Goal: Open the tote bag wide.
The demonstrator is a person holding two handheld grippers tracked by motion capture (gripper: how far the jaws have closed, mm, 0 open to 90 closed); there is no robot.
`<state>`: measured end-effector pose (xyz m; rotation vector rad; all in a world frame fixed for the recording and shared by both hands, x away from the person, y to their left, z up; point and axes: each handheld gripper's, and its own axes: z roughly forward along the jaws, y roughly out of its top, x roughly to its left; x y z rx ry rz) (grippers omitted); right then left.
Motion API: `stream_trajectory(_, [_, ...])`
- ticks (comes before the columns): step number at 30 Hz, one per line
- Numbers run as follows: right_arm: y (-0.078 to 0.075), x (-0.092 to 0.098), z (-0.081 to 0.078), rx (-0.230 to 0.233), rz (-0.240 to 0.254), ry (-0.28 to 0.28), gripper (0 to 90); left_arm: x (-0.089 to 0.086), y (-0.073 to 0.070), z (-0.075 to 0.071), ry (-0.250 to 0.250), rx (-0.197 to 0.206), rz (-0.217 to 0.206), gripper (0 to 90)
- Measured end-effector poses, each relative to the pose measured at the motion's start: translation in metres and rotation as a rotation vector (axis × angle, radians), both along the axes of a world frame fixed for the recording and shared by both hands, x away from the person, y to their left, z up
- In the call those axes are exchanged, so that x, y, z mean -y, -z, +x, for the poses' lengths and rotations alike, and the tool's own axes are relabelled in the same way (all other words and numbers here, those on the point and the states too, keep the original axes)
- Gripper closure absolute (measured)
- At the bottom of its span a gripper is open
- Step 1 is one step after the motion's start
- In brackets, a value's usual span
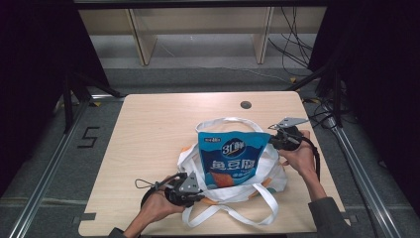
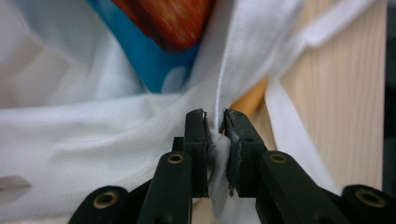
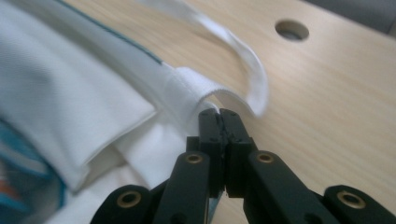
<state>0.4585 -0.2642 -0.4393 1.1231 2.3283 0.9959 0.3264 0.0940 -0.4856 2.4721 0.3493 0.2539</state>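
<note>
- While the blue snack packet (image 1: 229, 159) lies half inside the white tote bag (image 1: 194, 159) at the near middle of the tabletop (image 1: 148, 129), both claws pinch the bag's cloth rather than the packet
- Left claw (image 2: 215, 122): narrow, jaws clamped on a bunched fold of the bag's fabric at its near-left corner, with the packet's blue and orange print just beyond the tips; from above, the same left claw (image 1: 198, 194) sits at the packet's near-left corner
- Right claw (image 3: 219, 114): jaws nearly together, nipping the thin hemmed rim of the bag where a strap (image 3: 243, 60) loops off; in the high view the right claw (image 1: 273, 141) is at the bag's far-right edge, touching the packet's top corner
- Key relation: the packet's long axis runs near to far, leaning slightly, and it lies between the two claws, to the right of the left one and to the left of the right one
- Judgement: the coming move turns on drawing the two gripped edges apart across that axis so the mouth widens around the packet; the right claw sits nearer the packet's exposed top end, the left nearer its buried end
</note>
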Motion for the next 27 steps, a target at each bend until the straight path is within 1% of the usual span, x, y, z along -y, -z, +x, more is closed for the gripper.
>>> stream_trajectory(1, [0.007, 0.002, 0.003, -0.025, -0.002, 0.017, 89.4, 0.000, 0.003, -0.002, 0.007, 0.003, 0.011, 79.4])
stream_trajectory(2, [0.016, 0.005, 0.006, -0.033, -0.001, 0.019, 89.4, -0.001, 0.005, -0.004, 0.008, -0.001, 0.016, 79.6])
stream_trajectory(3, [0.033, 0.009, 0.011, -0.069, 0.009, 0.028, 89.3, -0.004, 0.010, -0.002, -0.005, -0.030, -0.006, 80.0])
stream_trajectory(4, [0.033, 0.009, 0.011, -0.069, 0.009, 0.028, 89.3, -0.004, 0.010, -0.002, -0.005, -0.030, -0.006, 80.3])
stream_trajectory(5, [0.044, 0.007, 0.013, -0.043, 0.011, 0.028, 89.4, -0.005, 0.010, -0.001, -0.015, -0.048, -0.022, 80.3])
stream_trajectory(6, [0.050, 0.006, 0.013, -0.091, -0.021, 0.027, 89.3, -0.005, 0.010, -0.002, -0.033, -0.053, -0.027, 80.4])
stream_trajectory(7, [0.059, 0.004, 0.013, -0.100, -0.022, 0.039, 89.3, -0.003, 0.008, -0.003, -0.011, -0.027, 0.013, 79.9])
stream_trajectory(8, [0.059, 0.004, 0.013, -0.100, -0.022, 0.039, 89.3, -0.003, 0.008, -0.003, -0.011, -0.027, 0.013, 77.9])
stream_trajectory(9, [0.051, 0.005, 0.011, -0.111, -0.038, 0.041, 88.5, -0.002, 0.002, -0.003, -0.033, -0.066, -0.007, 74.1])
stream_trajectory(10, [0.051, 0.005, 0.011, -0.111, -0.038, 0.041, 88.5, -0.002, 0.002, -0.003, -0.033, -0.066, -0.007, 69.7])
stream_trajectory(11, [0.049, 0.002, 0.009, -0.101, -0.009, 0.054, 87.2, -0.004, -0.003, -0.002, -0.033, -0.080, -0.031, 69.7])
stream_trajectory(12, [0.047, 0.003, 0.010, -0.038, -0.039, 0.037, 84.3, -0.006, -0.008, -0.001, -0.041, -0.096, -0.092, 65.2])
stream_trajectory(13, [0.030, 0.004, 0.004, -0.055, -0.028, 0.054, 72.9, -0.011, -0.019, -0.001, -0.064, -0.136, -0.210, 58.1])
stream_trajectory(14, [0.030, 0.004, 0.004, -0.055, -0.028, 0.054, 72.9, -0.011, -0.019, -0.001, -0.064, -0.136, -0.210, 55.2])
stream_trajectory(15, [0.022, 0.005, 0.001, -0.040, -0.015, 0.052, 69.3, -0.016, -0.028, 0.000, -0.061, -0.129, -0.214, 55.2])
stream_trajectory(16, [0.004, 0.008, -0.007, 0.005, 0.019, 0.043, 63.3, -0.022, -0.042, 0.003, -0.101, -0.124, -0.275, 48.7])
stream_trajectory(17, [0.004, 0.008, -0.007, 0.005, 0.019, 0.043, 63.3, -0.022, -0.042, 0.003, -0.101, -0.124, -0.275, 48.6])
stream_trajectory(18, [-0.006, 0.010, -0.014, 0.009, 0.038, 0.035, 62.1, -0.024, -0.049, 0.003, -0.114, -0.128, -0.310, 48.6])
stream_trajectory(19, [-0.013, 0.010, -0.021, 0.020, 0.069, 0.014, 60.8, -0.026, -0.056, 0.004, -0.114, -0.116, -0.327, 47.9])
stream_trajectory(20, [-0.019, 0.011, -0.028, 0.036, 0.079, -0.002, 59.9, -0.027, -0.063, 0.005, -0.129, -0.098, -0.334, 47.1])
stream_trajectory(21, [-0.025, 0.011, -0.037, 0.013, 0.085, -0.013, 59.0, -0.028, -0.068, 0.008, -0.143, -0.068, -0.328, 47.1])
stream_trajectory(22, [-0.028, 0.010, -0.045, 0.018, 0.086, -0.026, 58.3, -0.028, -0.073, 0.011, -0.172, -0.035, -0.315, 47.2])
stream_trajectory(24, [-0.032, 0.008, -0.062, 0.010, 0.083, -0.059, 57.2, -0.029, -0.079, 0.020, -0.230, -0.006, -0.307, 47.1])
stream_trajectory(25, [-0.035, 0.004, -0.080, -0.025, 0.083, -0.085, 56.1, -0.029, -0.080, 0.032, -0.250, 0.032, -0.252, 47.7])
stream_trajectory(26, [-0.035, 0.004, -0.080, -0.025, 0.083, -0.085, 56.1, -0.029, -0.080, 0.032, -0.250, 0.032, -0.252, 47.5])
stream_trajectory(27, [-0.035, 0.002, -0.093, -0.045, 0.096, -0.122, 54.5, -0.029, -0.079, 0.037, -0.279, 0.043, -0.235, 47.6])
